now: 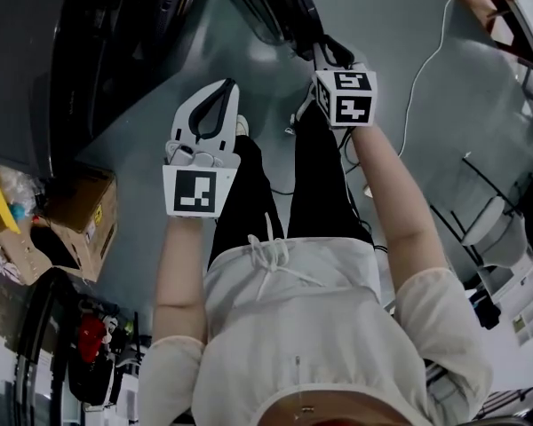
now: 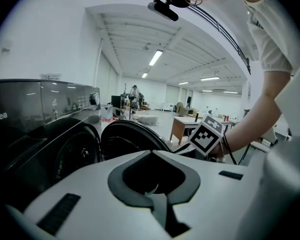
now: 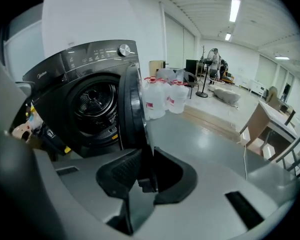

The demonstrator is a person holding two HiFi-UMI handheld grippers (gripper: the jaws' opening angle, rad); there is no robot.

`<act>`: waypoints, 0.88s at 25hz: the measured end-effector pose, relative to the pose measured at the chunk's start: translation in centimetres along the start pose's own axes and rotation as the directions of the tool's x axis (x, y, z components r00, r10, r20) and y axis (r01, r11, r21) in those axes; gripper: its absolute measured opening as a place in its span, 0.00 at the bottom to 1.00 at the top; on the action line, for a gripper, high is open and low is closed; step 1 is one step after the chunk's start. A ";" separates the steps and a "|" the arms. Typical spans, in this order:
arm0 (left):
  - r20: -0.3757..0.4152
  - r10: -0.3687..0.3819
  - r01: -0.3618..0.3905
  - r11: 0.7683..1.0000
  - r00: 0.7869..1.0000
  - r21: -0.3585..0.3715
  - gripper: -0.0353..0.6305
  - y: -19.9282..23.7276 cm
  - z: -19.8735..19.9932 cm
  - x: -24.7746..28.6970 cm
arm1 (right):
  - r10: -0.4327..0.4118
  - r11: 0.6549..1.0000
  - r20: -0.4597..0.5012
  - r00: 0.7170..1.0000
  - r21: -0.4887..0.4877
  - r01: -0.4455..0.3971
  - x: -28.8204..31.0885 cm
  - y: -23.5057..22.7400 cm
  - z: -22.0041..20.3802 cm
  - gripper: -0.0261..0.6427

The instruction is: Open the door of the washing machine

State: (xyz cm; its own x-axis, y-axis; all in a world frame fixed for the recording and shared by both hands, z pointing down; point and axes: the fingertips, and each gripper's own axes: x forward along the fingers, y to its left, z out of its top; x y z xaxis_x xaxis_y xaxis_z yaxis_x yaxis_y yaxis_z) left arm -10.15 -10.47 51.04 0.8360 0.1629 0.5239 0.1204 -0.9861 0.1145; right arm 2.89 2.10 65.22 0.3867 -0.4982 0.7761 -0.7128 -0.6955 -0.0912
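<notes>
Door (image 3: 132,109) edge sits clamped in right hand-held gripper (image 3: 149,154), angled downward.

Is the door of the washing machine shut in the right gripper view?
No, the door stands swung out, baring the drum, and the right tongs grip its edge.

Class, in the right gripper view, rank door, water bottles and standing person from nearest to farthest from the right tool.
1. The door: its edge between the right tool's jaws.
2. The water bottles: standing just beyond the door, to its right.
3. The person: far in the background, upper right.
</notes>
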 end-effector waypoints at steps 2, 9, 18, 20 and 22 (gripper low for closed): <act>0.004 -0.007 0.007 1.000 1.000 -0.008 0.09 -1.0 0.9 1.7 | 0.023 1.000 -0.026 0.999 -0.002 -0.023 0.1 -1.8 0.4 0.15; -0.004 -0.005 0.005 1.000 1.000 -0.026 0.09 -4.6 4.0 8.2 | 0.062 0.997 -0.057 0.996 -0.035 -0.065 1.2 -8.7 2.6 0.16; 0.037 0.049 -0.047 0.997 0.998 -0.053 0.09 -7.3 7.9 15.2 | 0.111 0.982 -0.060 0.992 -0.147 -0.118 3.3 -15.7 6.0 0.17; 0.046 0.064 -0.062 0.997 0.997 -0.056 0.09 -7.7 8.6 16.2 | 0.122 0.976 -0.062 0.991 -0.175 -0.131 3.8 -16.8 6.8 0.17; 0.047 0.073 -0.069 0.995 0.996 -0.065 0.09 -8.2 9.0 17.3 | 0.129 0.972 -0.061 0.990 -0.188 -0.138 4.2 -17.8 7.6 0.17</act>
State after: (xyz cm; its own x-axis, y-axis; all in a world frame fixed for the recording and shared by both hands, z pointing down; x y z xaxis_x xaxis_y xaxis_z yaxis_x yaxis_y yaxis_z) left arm 8.16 0.11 51.61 0.8669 0.0892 0.4904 0.0272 -0.9909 0.1321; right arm 21.71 8.43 65.38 0.2550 -0.5511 0.7945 -0.8564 -0.5102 -0.0791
